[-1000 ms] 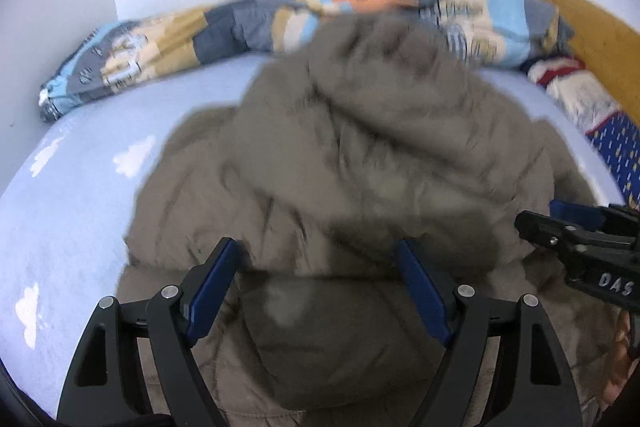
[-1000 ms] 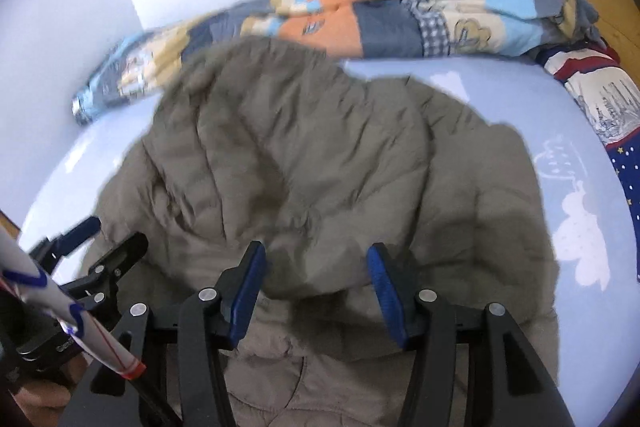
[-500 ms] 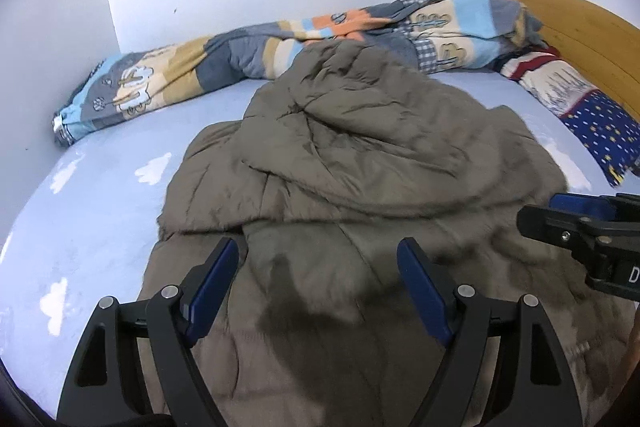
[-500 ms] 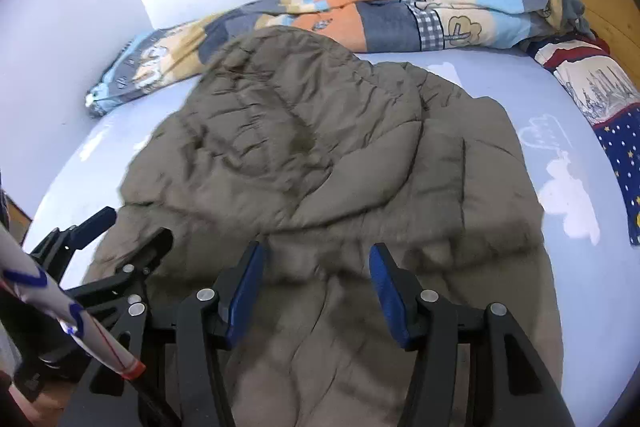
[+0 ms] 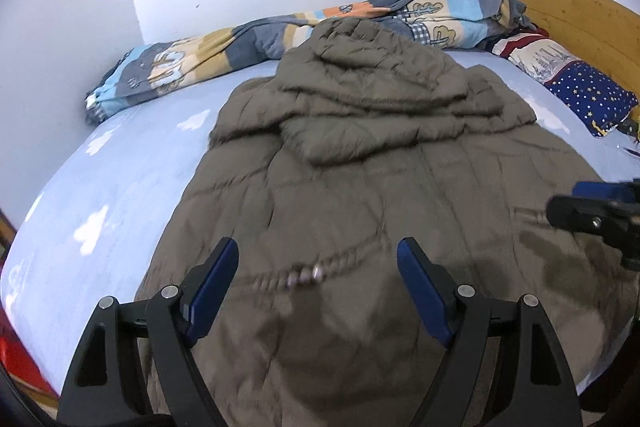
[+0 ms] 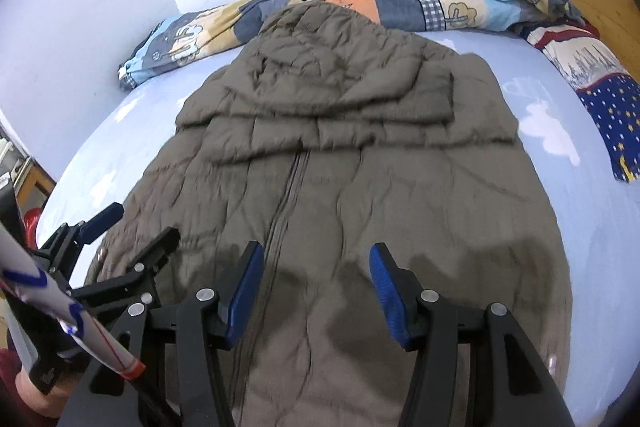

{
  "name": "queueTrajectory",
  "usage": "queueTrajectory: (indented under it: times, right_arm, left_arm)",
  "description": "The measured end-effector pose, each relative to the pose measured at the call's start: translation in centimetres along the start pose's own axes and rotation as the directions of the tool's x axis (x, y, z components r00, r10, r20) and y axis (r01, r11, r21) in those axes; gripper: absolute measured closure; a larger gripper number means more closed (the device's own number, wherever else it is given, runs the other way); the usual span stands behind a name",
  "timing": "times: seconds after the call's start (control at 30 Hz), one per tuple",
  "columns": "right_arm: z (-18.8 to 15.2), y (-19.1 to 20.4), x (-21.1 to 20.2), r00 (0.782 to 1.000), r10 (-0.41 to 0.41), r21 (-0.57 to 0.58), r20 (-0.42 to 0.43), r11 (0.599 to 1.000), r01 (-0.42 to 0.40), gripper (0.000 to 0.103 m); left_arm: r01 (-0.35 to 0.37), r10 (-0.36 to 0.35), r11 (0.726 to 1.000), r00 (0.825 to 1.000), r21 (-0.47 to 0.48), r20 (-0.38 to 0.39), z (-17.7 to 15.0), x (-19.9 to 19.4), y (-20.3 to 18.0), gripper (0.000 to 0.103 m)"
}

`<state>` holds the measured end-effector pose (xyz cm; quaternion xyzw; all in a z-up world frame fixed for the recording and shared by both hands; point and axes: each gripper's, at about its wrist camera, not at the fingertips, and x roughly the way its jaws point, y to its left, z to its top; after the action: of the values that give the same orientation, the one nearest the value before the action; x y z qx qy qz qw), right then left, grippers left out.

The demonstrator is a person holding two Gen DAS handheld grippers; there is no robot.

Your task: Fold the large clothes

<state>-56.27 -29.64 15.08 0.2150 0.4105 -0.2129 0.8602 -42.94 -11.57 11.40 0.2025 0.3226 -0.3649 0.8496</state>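
The olive quilted coat (image 6: 344, 195) now lies spread lengthwise over the pale blue bed sheet (image 5: 120, 187), its hood end folded back onto its own chest near the far edge of the bed, just short of the rolled patchwork blanket (image 6: 400, 3) along the wall, and its hem reaching the near edge under the cameras. A second ago the upper part was bunched up high and blurred close to the grippers; since then it has dropped flat, and both views take in far more of the bed, so both hands have backed toward the near edge. The left gripper (image 5: 316, 283) has its jaws well apart with nothing between them, only the coat's snap line showing below. The right gripper (image 6: 316, 287) is likewise apart and empty, above the zipper (image 6: 288, 195). The pillow (image 5: 580, 87) sits at the right corner by the wooden headboard (image 5: 580, 11), clear of the coat. I judge the first fold of the top as laid and released; the next grip probably belongs on the hem or a side edge.
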Motion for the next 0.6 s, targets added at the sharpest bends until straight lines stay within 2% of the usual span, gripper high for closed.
queueTrajectory:
  times: [0.2, 0.3, 0.5, 0.6]
  right_arm:
    - [-5.0, -0.3, -0.5, 0.999, -0.009, 0.031, -0.052, 0.999, 0.011, 0.042]
    - [-7.1, -0.7, -0.4, 0.996, -0.038, 0.041, -0.078, 0.998, 0.041, 0.042]
    - [-8.6, -0.9, 1.0, 0.989, -0.099, 0.001, -0.114, 0.995, 0.099, 0.042]
    - [-9.0, -0.9, 2.0, 0.985, -0.115, -0.024, -0.126, 0.993, 0.113, 0.038]
  left_arm:
    - [-0.016, 0.011, 0.998, 0.996, -0.060, -0.090, -4.3, 0.0, 1.1, 0.022]
    - [-0.023, 0.010, 0.996, 0.990, -0.090, -0.144, -5.8, 0.8, 1.7, 0.022]
    - [-0.060, 0.055, 0.998, 0.989, -0.032, -0.139, -6.7, 2.0, 0.6, 0.020]
    - [-0.071, 0.066, 0.997, 0.989, -0.032, -0.129, -7.0, 2.2, 0.5, 0.018]
